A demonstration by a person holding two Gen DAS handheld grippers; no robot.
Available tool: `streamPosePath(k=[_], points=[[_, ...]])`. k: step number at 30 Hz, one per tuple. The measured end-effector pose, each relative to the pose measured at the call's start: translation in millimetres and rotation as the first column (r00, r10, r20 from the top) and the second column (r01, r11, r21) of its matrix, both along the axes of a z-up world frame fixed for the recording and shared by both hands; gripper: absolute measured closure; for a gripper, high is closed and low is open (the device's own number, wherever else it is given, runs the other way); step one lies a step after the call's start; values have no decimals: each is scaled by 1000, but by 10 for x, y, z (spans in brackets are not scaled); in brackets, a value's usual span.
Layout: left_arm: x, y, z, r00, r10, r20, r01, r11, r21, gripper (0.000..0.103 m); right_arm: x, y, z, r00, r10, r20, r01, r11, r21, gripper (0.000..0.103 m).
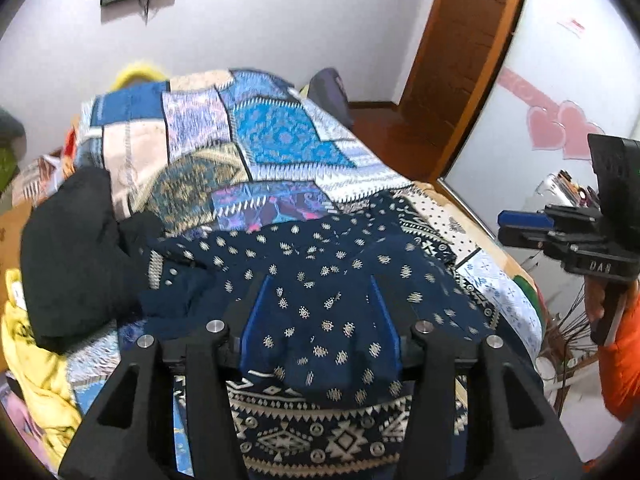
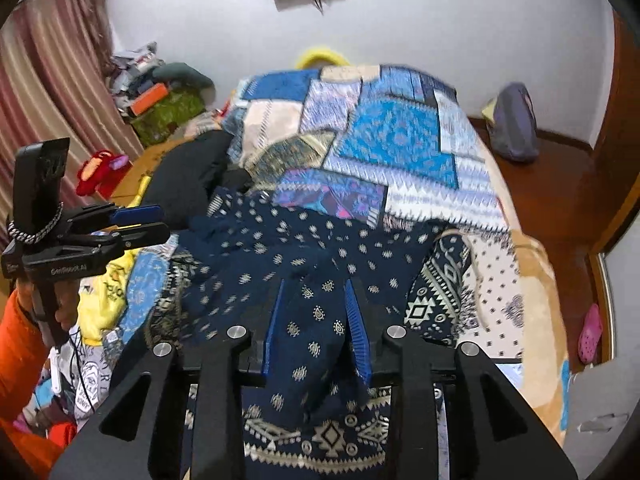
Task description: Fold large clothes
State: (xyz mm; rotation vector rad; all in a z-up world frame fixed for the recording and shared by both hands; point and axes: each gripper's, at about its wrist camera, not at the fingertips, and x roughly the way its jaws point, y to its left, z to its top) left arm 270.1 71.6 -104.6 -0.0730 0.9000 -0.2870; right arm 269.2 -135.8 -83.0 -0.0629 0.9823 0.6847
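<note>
The left gripper [image 1: 320, 316] and the right gripper [image 2: 316, 316] each pinch a bunched hem of the navy printed garment [image 1: 304, 264] between blue pads, jaws narrowed onto cloth. The garment spreads away from both toward the frame's centre over the patchwork blanket [image 1: 256, 136]. Both are held level, side by side, equally near.

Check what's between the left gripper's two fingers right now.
Navy printed cloth: a fold of it fills the gap between the left gripper fingers in the left wrist view. The right gripper holds the same cloth.
</note>
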Motion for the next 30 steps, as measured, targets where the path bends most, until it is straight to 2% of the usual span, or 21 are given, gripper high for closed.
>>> streamPosePath(k=[3, 7, 9, 10, 12, 16, 20, 23, 25, 28, 30], points=[[147, -64, -285, 998, 1, -56, 0, 1000, 24, 54, 91, 135, -273, 997, 11, -72, -12, 1000, -16, 75], [224, -166, -685, 993, 0, -117, 16, 991, 135, 54, 135, 268, -696, 987, 8, -162, -15, 999, -47, 75], [250, -169, -925, 984, 9, -180, 23, 985, 172, 54, 117, 299, -881, 982, -9, -191, -3, 998, -61, 75], [254, -152, -1056, 977, 16, -212, 23, 983, 180, 54, 96, 313, -980, 977, -10, -212, -4, 998, -66, 75], [224, -109, -1166, 977, 14, -215, 22, 986, 164, 50, 56, 339, -1097, 970, 5, -242, -24, 997, -76, 75], [126, -84, -1143, 984, 9, -180, 25, 983, 181, 47, -4, 345, -1053, 976, 30, -216, -56, 992, -115, 75], [64, 15, -993, 985, 18, -173, 6, 991, 137, 47, 29, 243, -830, 983, 23, -182, -41, 994, -100, 75], [46, 201, -795, 989, 70, -131, -57, 993, 101, 45, 79, 105, -632, 994, -14, -111, 5, 996, -88, 75], [22, 446, -628, 986, 142, -86, -138, 989, 53, 44, 125, -33, -487, 996, -52, -68, 48, 997, -68, 75], [48, 796, -462, 968, 247, -41, -247, 969, 10, 37, 217, -198, -350, 992, -127, -13, 126, 991, -54, 68], [73, 1024, -424, 948, 318, -19, -318, 948, 14, 35, 295, -335, -282, 983, -182, 22, 183, 982, -47, 63]])
